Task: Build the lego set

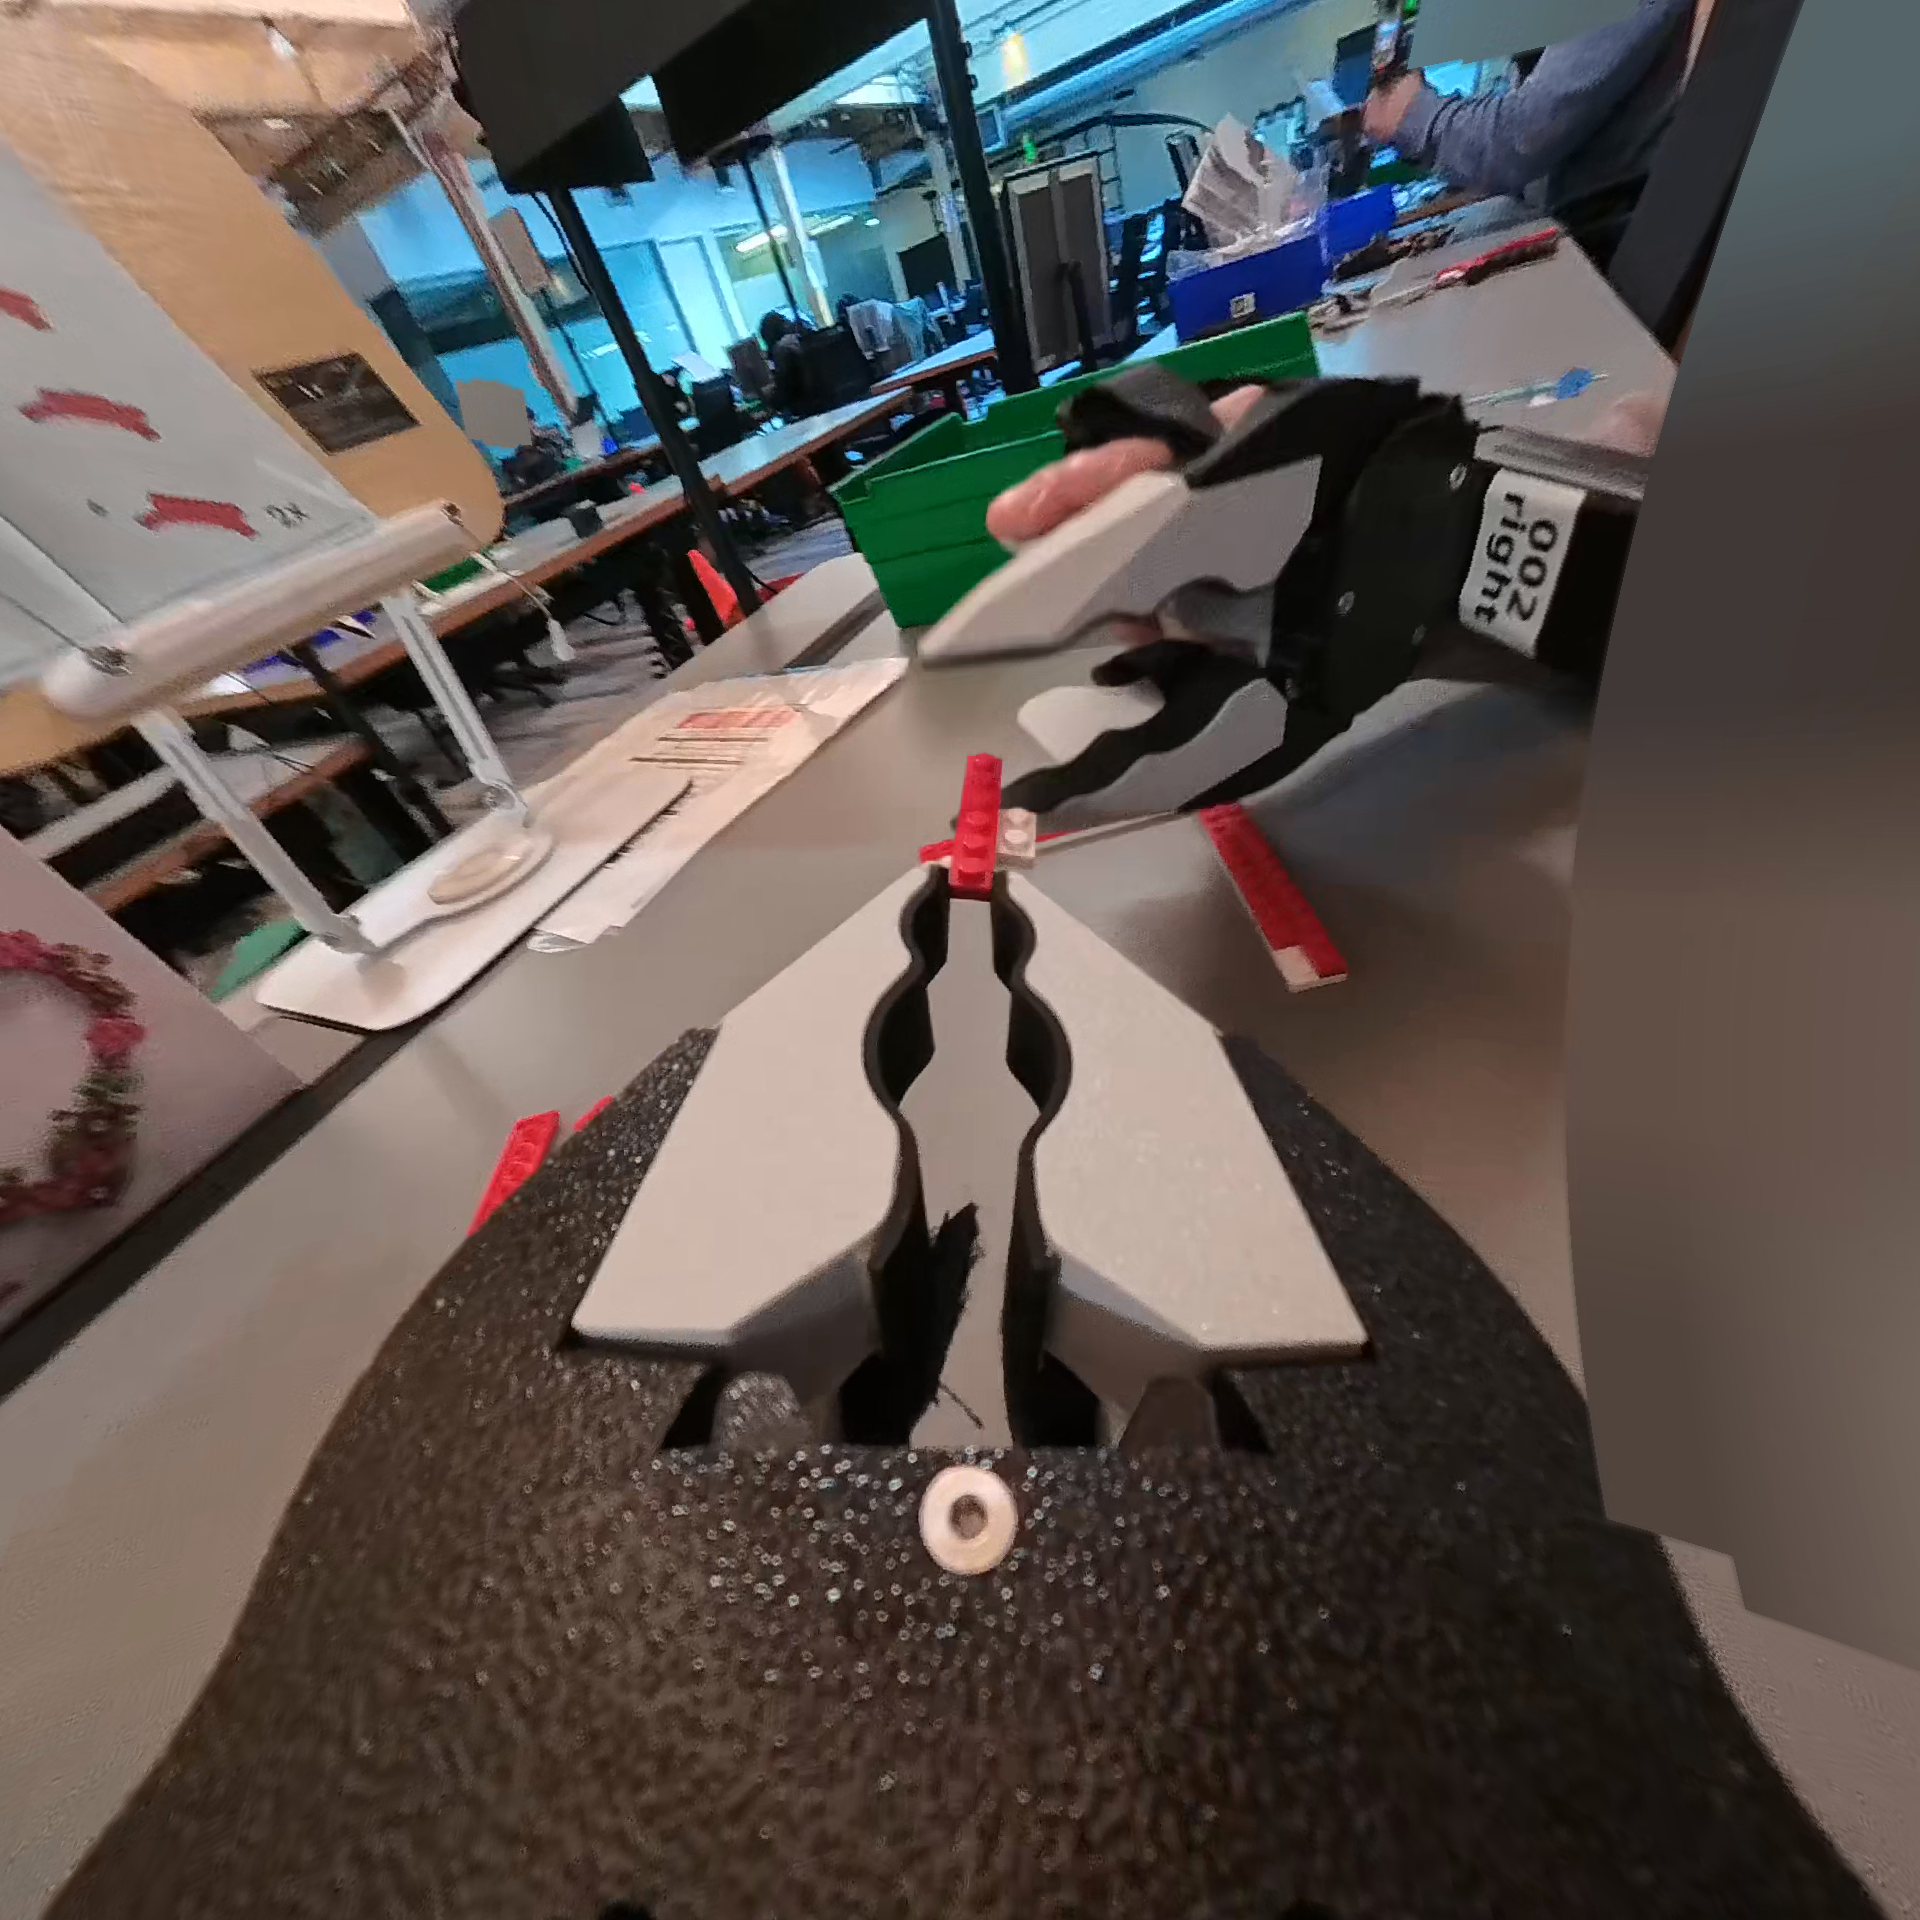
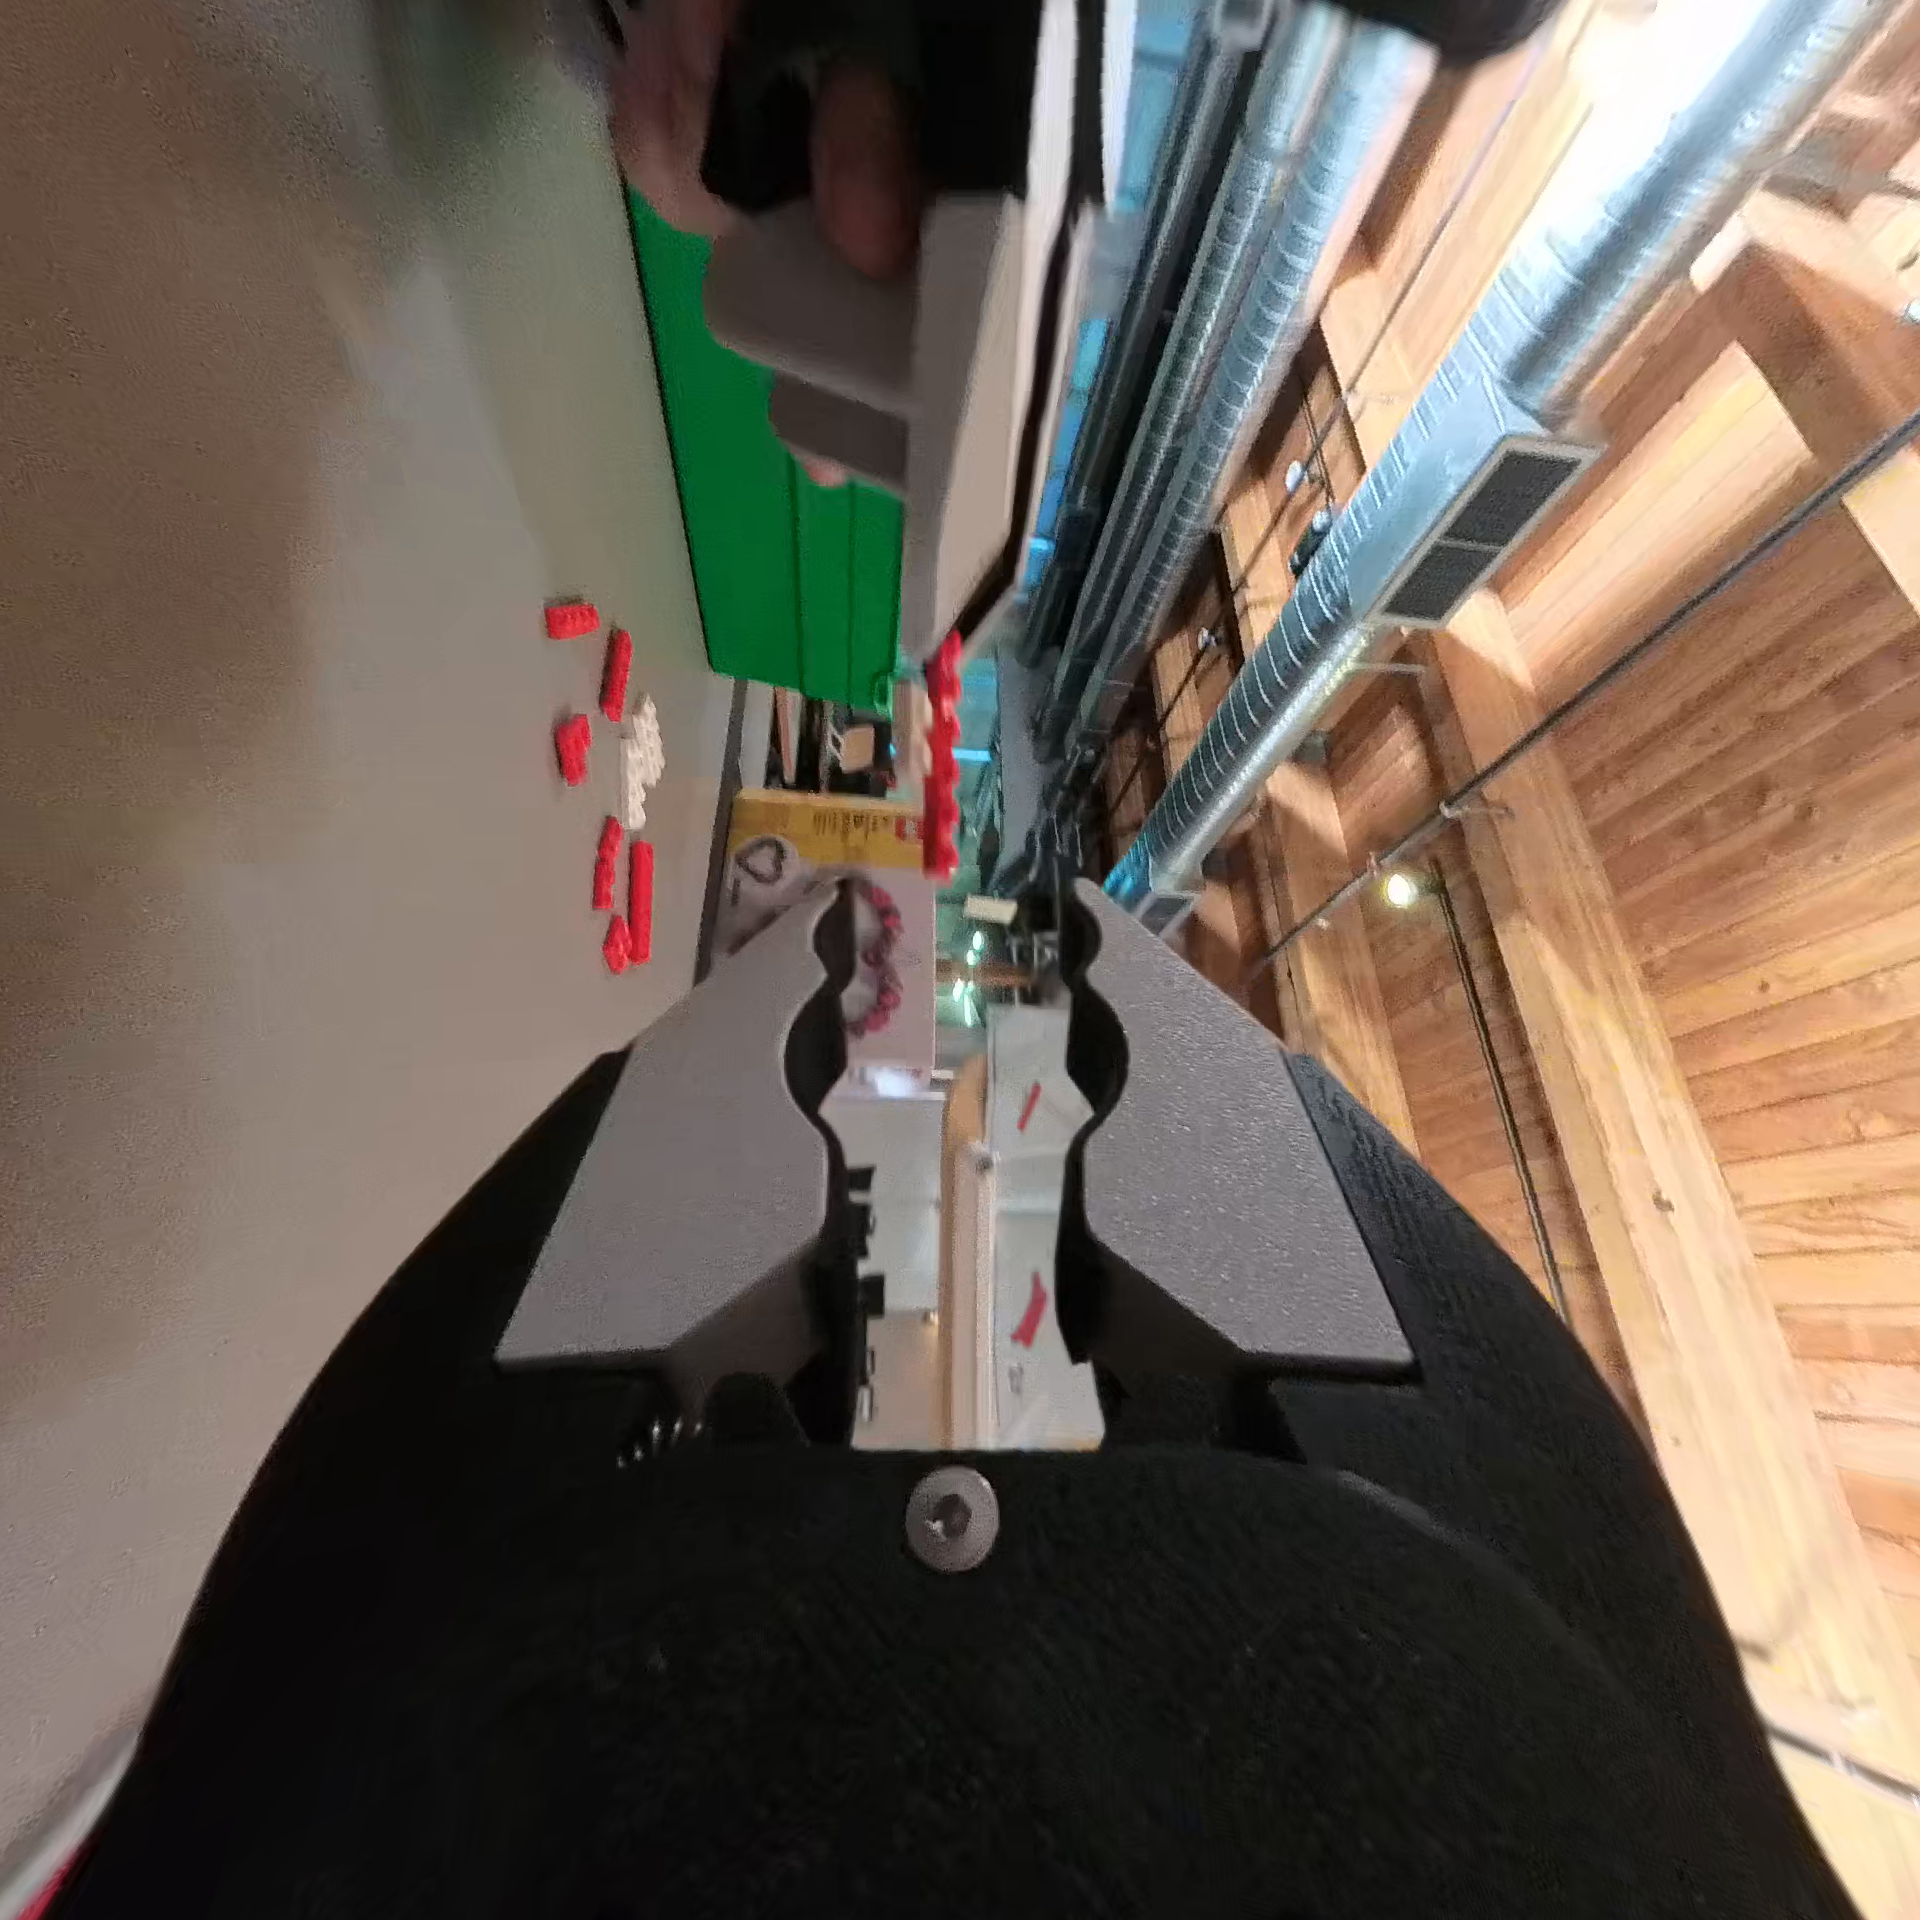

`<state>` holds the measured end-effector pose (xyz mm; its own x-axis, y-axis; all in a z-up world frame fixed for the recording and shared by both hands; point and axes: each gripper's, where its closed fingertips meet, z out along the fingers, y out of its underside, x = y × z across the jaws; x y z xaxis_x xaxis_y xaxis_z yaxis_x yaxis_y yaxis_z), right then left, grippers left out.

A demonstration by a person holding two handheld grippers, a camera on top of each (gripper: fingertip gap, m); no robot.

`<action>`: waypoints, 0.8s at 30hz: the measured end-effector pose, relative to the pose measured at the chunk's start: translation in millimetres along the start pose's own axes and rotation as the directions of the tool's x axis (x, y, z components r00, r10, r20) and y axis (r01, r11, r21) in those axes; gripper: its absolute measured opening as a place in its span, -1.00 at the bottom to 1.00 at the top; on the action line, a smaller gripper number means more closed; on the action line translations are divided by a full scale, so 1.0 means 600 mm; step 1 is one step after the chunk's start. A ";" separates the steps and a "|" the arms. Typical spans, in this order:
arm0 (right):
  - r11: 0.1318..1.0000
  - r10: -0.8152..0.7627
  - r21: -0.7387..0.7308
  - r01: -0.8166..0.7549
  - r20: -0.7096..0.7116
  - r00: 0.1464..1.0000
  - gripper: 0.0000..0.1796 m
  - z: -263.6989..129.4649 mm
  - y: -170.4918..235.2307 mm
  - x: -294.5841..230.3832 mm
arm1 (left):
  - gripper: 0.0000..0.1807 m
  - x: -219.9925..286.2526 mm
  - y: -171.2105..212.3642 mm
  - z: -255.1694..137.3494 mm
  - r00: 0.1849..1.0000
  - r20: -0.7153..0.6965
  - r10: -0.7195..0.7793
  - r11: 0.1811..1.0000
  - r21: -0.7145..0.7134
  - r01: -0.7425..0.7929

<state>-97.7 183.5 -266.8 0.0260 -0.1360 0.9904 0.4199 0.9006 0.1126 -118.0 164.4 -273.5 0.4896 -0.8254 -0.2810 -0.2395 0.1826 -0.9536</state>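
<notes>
So the piece I'm working on is a thin red plate (image 1: 975, 831), and my left gripper (image 1: 972, 891) has it pinched by its near end, jaws closed down to just the width of the plate. It sticks out past the fingertips, off the tabletop (image 1: 1403, 1039). There's a small white piece (image 1: 1020, 831) and a bit of red hanging off its sides, so it looks like a couple of parts are already clicked on, though I can't make out exactly how they join.

My right gripper (image 2: 951, 914) is rolled on its side and holding nothing, jaws spread wide with clear air between them. From the left wrist view its lower finger (image 1: 1143, 764) is just beside that white piece, so my guess is it's lining up to press or steady something.

Further out, a long red-and-white strip (image 1: 1273, 899) lies flat on the tabletop to the right of the held plate. A loose scatter of red and white parts (image 2: 613, 790) sits toward the far side of the tabletop near a green bin (image 2: 769, 499), and one more red plate (image 1: 514, 1164) is down by my left gripper's body. The instruction sheet on a stand (image 1: 156, 499) is off at the left edge.

Progress-wise, I'd say early days. One tiny sub-assembly in hand, one strip done-ish, and most bricks unplaced.
</notes>
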 end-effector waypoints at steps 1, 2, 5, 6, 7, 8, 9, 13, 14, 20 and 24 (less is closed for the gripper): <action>0.999 0.007 -0.031 -0.008 -0.012 1.000 -0.54 -0.005 0.015 0.005 | -0.94 -0.004 -0.001 -0.002 1.000 0.018 0.022 1.000 0.004 -0.022; 0.997 0.033 -0.063 -0.035 -0.027 0.999 -0.52 -0.013 0.032 0.011 | -0.94 -0.008 -0.002 -0.004 0.999 0.035 0.042 0.999 0.004 -0.042; 0.960 0.216 -0.154 -0.233 -0.119 0.969 -0.52 -0.052 0.098 0.030 | -0.94 -0.020 -0.007 -0.011 0.993 0.082 0.083 0.996 0.015 -0.085; 0.932 0.288 -0.176 -0.316 -0.167 0.943 -0.53 -0.069 0.122 0.036 | -0.94 -0.021 -0.008 -0.012 0.992 0.089 0.092 0.995 0.017 -0.094; 0.896 0.358 -0.194 -0.400 -0.218 0.908 -0.54 -0.086 0.148 0.039 | -0.94 -0.021 -0.008 -0.012 0.991 0.090 0.098 0.995 0.017 -0.100; 0.855 0.418 -0.206 -0.476 -0.268 0.868 -0.55 -0.104 0.173 0.041 | -0.94 -0.020 -0.007 -0.011 0.991 0.088 0.102 0.995 0.015 -0.103; 0.814 0.466 -0.211 -0.541 -0.319 0.825 -0.55 -0.120 0.197 0.043 | -0.94 -0.019 -0.006 -0.010 0.990 0.090 0.108 0.994 0.014 -0.109; 0.640 0.594 -0.163 -0.751 -0.514 0.619 -0.54 -0.169 0.276 0.053 | -0.94 -0.012 -0.002 -0.004 0.990 0.077 0.118 0.993 0.003 -0.118; 0.605 0.612 -0.153 -0.782 -0.539 0.579 -0.54 -0.175 0.290 0.048 | -0.94 -0.010 -0.001 -0.004 0.992 0.065 0.110 0.994 0.003 -0.111; 0.486 0.624 -0.126 -0.865 -0.643 0.444 -0.52 -0.202 0.339 0.045 | -0.94 0.003 0.012 -0.001 1.000 -0.024 0.017 0.999 -0.036 -0.018; 0.479 0.635 -0.115 -0.870 -0.638 0.434 -0.54 -0.202 0.338 0.045 | -0.94 0.009 0.041 0.004 0.998 -0.060 -0.036 0.990 -0.135 0.028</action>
<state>98.2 312.6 -227.3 0.8573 0.2495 0.4503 0.2830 0.5024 -0.8171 -119.1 165.8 -298.6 0.4465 -0.8621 -0.2394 -0.3368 0.0859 -0.9377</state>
